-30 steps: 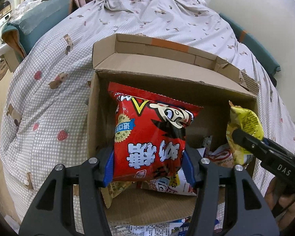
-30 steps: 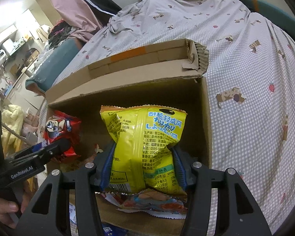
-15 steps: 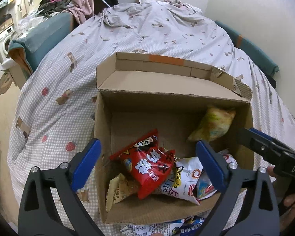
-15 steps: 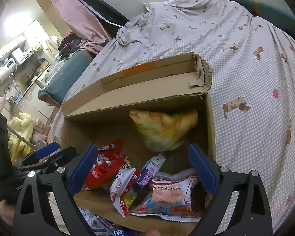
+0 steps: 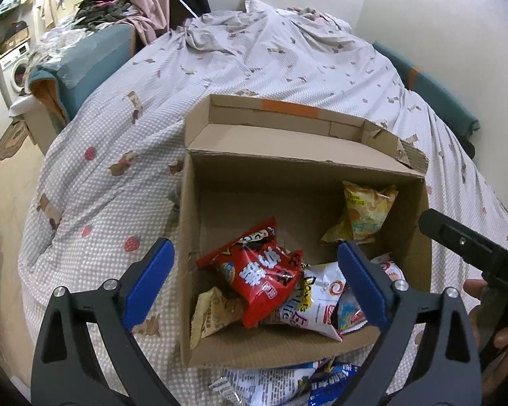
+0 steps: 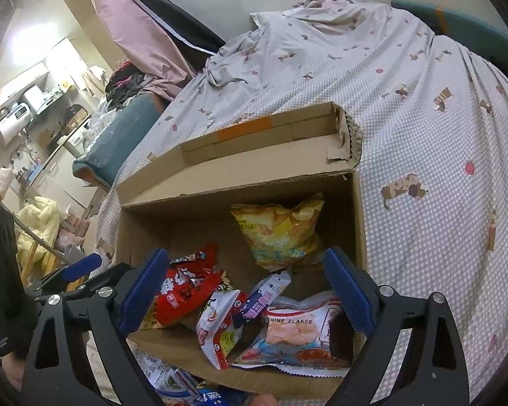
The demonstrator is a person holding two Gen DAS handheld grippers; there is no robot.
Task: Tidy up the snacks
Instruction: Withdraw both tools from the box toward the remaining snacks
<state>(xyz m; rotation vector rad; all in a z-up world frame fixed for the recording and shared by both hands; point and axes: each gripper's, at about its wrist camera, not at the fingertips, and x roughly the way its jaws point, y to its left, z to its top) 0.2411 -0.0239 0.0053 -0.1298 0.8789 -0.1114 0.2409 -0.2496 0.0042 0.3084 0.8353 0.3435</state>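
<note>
On the checked bedspread, both grippers' jaws gape wide and empty over the snack-filled cardboard box.

A patterned bedspread covers the bed; washing machine far left.

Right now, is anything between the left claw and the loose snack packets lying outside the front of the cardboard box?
Nothing visible blocks them. The left claw hangs open over the cardboard box, and the loose packets lie on the bedspread just outside its near wall, uncovered. That low wall is all the claw must clear.
</note>
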